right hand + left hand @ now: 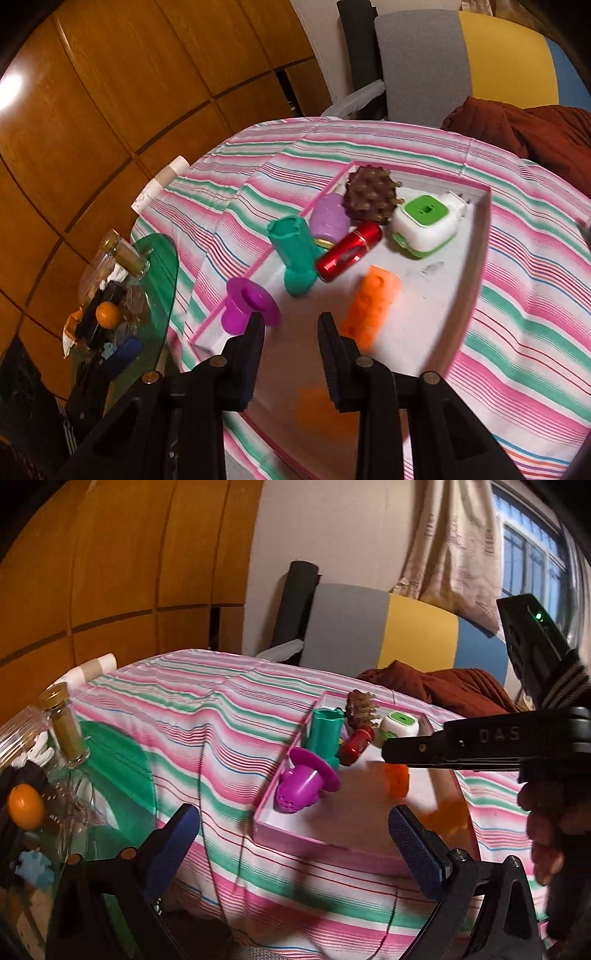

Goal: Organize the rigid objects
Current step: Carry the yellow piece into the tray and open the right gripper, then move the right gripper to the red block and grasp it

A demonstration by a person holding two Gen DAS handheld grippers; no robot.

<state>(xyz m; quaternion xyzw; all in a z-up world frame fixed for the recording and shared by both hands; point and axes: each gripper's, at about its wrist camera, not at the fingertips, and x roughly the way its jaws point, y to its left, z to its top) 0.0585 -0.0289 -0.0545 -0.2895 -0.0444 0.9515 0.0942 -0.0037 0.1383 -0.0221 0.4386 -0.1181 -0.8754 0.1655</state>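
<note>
Inside the pink tray point(476, 236) on the striped bed sit the orange block point(373, 306), teal tube point(295, 254) and magenta spool point(251, 306) (slightly blurred). Right tongs point(290, 328) hover above, parted, empty; left tongs point(291, 834) gape wide, empty.

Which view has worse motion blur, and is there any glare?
Right wrist: more smear, worst on the orange block and magenta funnel; a hot glare patch sits on the wood panelling. Left wrist: softer blur on the tray contents, bright daylight at the window, heavy fisheye bending in both.
</note>
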